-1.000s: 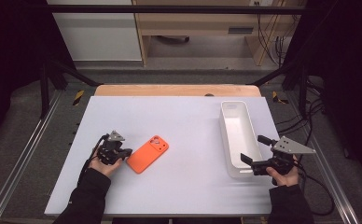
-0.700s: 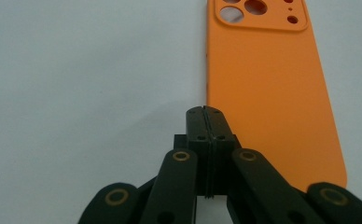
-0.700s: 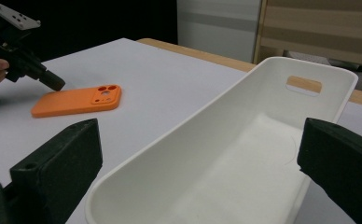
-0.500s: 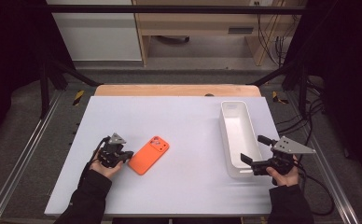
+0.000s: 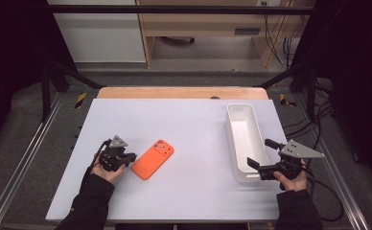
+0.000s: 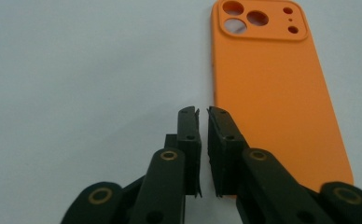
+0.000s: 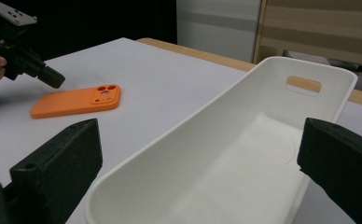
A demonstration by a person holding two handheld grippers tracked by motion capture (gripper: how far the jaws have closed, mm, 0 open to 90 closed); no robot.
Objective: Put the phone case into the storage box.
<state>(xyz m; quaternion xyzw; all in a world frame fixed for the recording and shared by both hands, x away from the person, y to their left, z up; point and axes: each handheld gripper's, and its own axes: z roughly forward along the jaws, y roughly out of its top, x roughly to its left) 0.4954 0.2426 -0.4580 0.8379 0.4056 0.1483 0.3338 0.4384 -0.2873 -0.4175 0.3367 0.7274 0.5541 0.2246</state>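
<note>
Your left hand-held gripper (image 5: 126, 158) sits low at the near-left of the bench (image 5: 189, 124), its jaws drawn nearly together with only a thin slit between them and nothing in it. In the left gripper view the tips lie just beside the long edge of the orange phone case (image 6: 272, 88), which lies flat with its back and camera cut-outs facing up. Your right hand-held gripper (image 5: 261, 158) is spread wide at the near end of the white tray (image 5: 236, 143), one jaw on either side of its rounded end wall; whether the pads touch the wall cannot be told. The tray stands lengthwise along the bench's right side, well apart from the case.
</note>
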